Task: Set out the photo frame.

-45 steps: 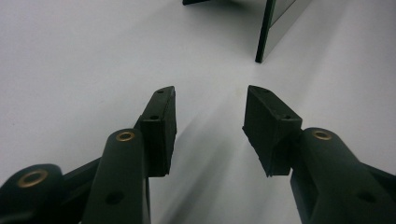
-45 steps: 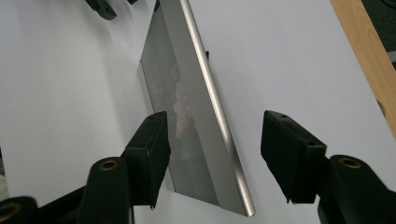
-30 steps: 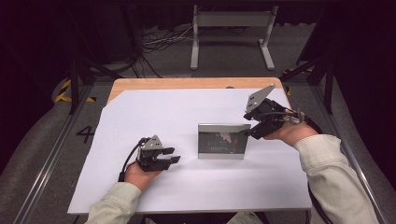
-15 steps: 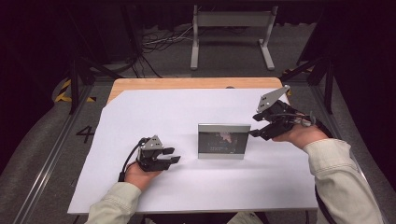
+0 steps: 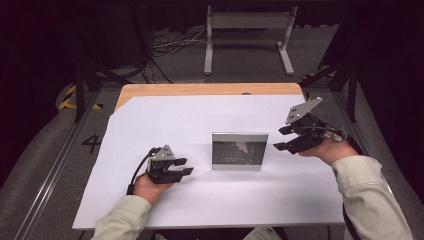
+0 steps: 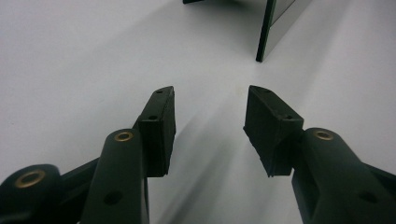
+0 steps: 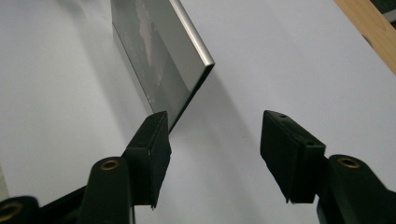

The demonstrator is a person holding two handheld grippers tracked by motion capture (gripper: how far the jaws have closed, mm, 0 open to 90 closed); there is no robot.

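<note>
The silver-framed rectangular picture frame (image 5: 240, 151) stands upright mid-sheet on the white paper-covered table (image 5: 200, 120), between the left gripper (image 5: 185, 167) and right gripper (image 5: 278, 140). Left gripper view: jaws apart, empty, frame ahead. Right gripper view: jaws wide, empty, frame's edge (image 7: 187, 51) just beyond.

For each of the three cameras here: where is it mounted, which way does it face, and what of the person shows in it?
High view: fixed above the person's side, looking forward and down on the white table; both forearms enter from the bottom, with the left tool and right tool.
Left gripper view: rides on the left tool, looking along its open jaws over the table toward the edge of the standing picture frame.
Right gripper view: rides on the right tool, jaws open, facing the frame's corner.
Shared: all three show the picture frame.
</note>
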